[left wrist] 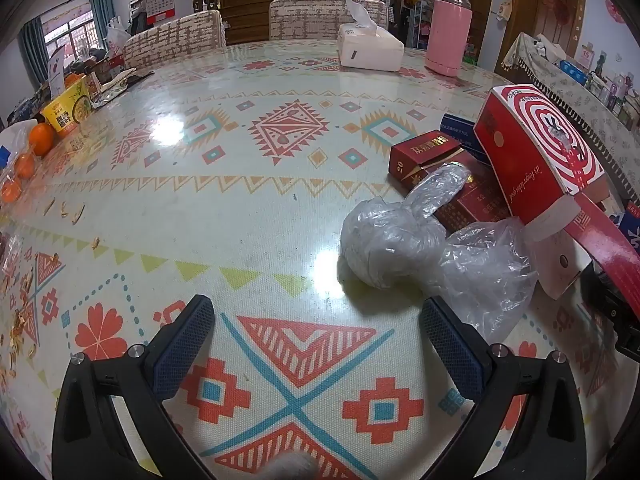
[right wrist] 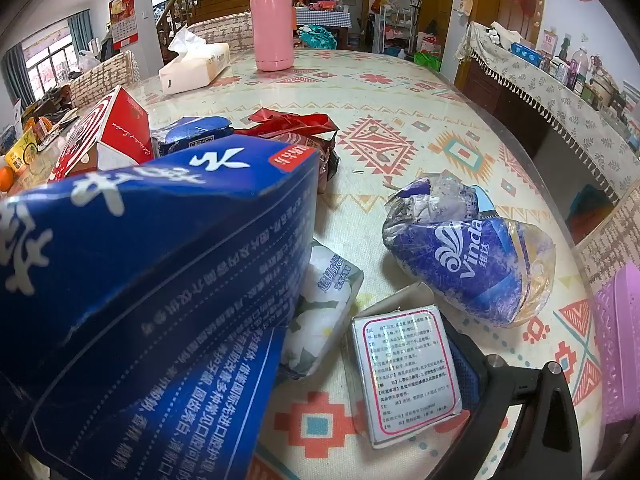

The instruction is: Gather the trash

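Observation:
In the left wrist view my left gripper is open and empty, low over the patterned table. A crumpled clear plastic bag lies just ahead of its right finger. Behind it are red cigarette packs and a red-and-white box. In the right wrist view a big blue carton fills the left side and hides the left finger. Only the right finger shows, with a small white printed box against it. A crumpled Vinda wrapper and a small tissue pack lie ahead.
Tissue box and pink thermos stand at the table's far side. Oranges, a yellow noodle cup and peel scraps are at the left. A red snack wrapper lies mid-table; a pink basket sits at right.

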